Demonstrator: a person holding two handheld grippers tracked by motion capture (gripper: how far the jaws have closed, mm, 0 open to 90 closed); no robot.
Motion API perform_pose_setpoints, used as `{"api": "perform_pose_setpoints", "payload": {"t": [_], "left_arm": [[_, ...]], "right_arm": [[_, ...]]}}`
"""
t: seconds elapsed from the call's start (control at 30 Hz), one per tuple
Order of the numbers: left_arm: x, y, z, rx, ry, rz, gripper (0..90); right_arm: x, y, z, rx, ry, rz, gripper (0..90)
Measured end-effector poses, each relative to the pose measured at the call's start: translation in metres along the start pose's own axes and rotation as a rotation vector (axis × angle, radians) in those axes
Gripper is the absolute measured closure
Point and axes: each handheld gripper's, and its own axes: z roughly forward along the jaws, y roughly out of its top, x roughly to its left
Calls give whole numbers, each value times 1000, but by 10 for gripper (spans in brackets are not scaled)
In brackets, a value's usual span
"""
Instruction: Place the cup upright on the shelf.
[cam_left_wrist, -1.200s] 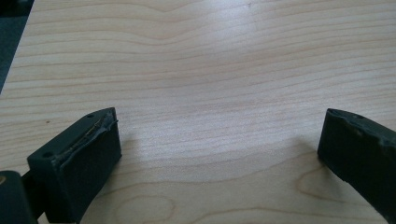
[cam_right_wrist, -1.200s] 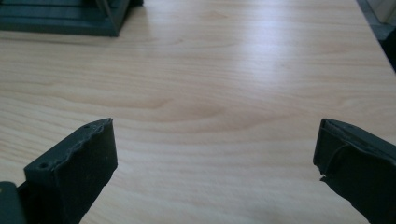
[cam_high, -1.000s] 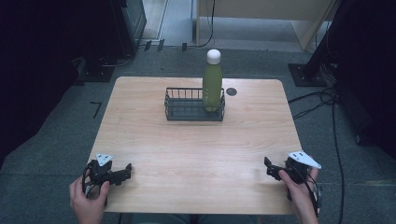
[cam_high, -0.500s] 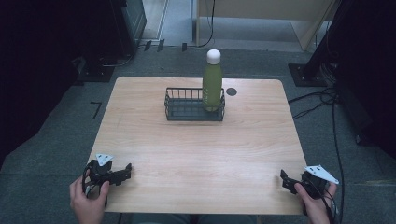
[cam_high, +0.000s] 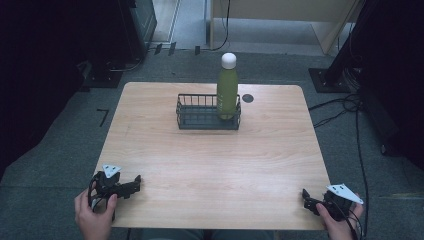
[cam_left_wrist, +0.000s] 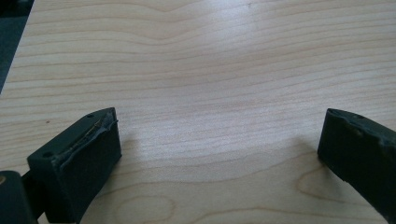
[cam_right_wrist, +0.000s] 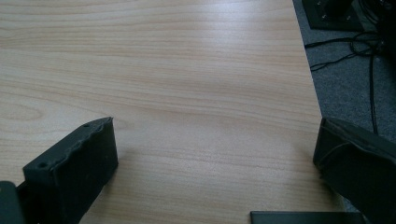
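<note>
A green bottle (cam_high: 227, 90) with a white cap stands upright in the right end of a black wire basket (cam_high: 200, 116) at the far middle of the wooden table (cam_high: 215, 165). My left gripper (cam_high: 134, 181) rests at the table's near left corner, held by a hand, open with bare wood between its jaws (cam_left_wrist: 219, 140). Down at the near right corner my right gripper (cam_high: 306, 199) is open too, nothing between its fingers (cam_right_wrist: 215, 140). Both are far from the basket.
A small dark round mark (cam_high: 247, 98) lies on the table just right of the basket. Cables (cam_high: 350, 107) trail on the grey floor to the right. Dark equipment (cam_high: 135, 25) and a pale cabinet (cam_high: 280, 15) stand beyond the far edge.
My right gripper has drawn back toward the near right corner and slightly rightward. The left gripper, bottle and basket stay where they were.
</note>
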Motion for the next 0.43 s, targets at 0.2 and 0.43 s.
{"api": "perform_pose_setpoints", "payload": {"t": [0.2, 0.43], "left_arm": [[0, 0, 0, 0, 0, 0, 0], [0, 0, 0, 0, 0, 0, 0]], "right_arm": [[1, 2, 1, 9, 1, -5, 0], [2, 4, 2, 20, -9, 3, 0]]}}
